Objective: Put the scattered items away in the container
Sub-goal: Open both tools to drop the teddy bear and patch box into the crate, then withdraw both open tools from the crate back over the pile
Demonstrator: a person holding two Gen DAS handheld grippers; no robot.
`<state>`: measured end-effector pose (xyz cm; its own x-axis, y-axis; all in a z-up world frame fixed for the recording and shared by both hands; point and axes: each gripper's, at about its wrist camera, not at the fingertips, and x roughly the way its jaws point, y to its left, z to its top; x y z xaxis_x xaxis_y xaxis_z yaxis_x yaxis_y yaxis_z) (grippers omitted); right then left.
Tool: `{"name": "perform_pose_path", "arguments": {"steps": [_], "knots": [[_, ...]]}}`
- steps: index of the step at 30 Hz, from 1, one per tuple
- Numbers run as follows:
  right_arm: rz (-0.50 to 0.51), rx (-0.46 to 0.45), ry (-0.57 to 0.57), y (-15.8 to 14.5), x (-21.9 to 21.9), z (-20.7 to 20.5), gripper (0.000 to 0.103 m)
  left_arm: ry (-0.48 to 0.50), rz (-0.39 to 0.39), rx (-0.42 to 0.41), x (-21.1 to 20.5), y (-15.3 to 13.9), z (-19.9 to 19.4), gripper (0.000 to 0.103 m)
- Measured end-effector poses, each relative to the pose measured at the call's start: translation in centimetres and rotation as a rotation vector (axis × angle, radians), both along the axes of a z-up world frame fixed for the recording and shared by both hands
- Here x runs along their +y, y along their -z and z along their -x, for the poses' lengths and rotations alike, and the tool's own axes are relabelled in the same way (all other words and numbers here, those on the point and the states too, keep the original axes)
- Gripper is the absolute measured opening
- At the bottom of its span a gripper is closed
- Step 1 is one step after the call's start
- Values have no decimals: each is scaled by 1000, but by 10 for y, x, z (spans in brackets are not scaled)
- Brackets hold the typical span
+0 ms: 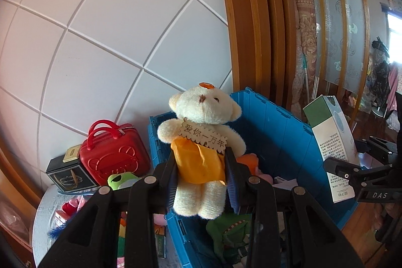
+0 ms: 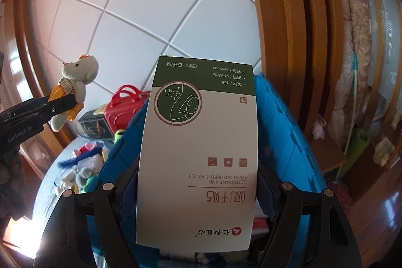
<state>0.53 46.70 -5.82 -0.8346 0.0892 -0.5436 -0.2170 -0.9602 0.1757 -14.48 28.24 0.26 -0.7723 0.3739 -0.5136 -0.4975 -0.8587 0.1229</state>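
1. A cream teddy bear (image 1: 201, 142) in an orange dress, wearing a scalloped wooden tag with Chinese characters, is hanging upright over the near left part of a blue crate (image 1: 276, 132).
2. The left gripper (image 1: 201, 182) is pinching the bear at the waist, its fingers (image 1: 168, 180) set narrow and pressing into the orange cloth on both sides.
3. A white carton (image 2: 198, 155) with a dark green band, printed "DEODORANT AND SWEAT ABSORBENT PATCH", is standing upside down above the crate's right side.
4. The right gripper (image 2: 198, 195) is clamping the carton's side edges, its fingers (image 2: 128, 195) spread wide around the box.
5. A red toy suitcase (image 1: 113, 155), a black box (image 1: 67, 172) and small toys are lying on the pale tabletop (image 1: 45, 222) to the crate's left.
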Motion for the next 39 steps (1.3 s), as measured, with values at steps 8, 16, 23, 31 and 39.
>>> {"name": "perform_pose_path", "arguments": {"steps": [8,16,23,31,39], "knots": [[17,-11,39,9,23,10,77,72,23,-34,32,9,11,32],[-15,-9,69,7,26,13,102,90,-65,-100,39,8,19,103],[-12,-19,57,7,23,22,103,14,-68,-109,7,12,26,103],[-14,-12,-35,7,-15,42,103,-118,-53,-127,-63,29,17,103],[-43,-31,-159,13,-92,64,103,-247,-68,-151,-157,51,-2,103]]}}
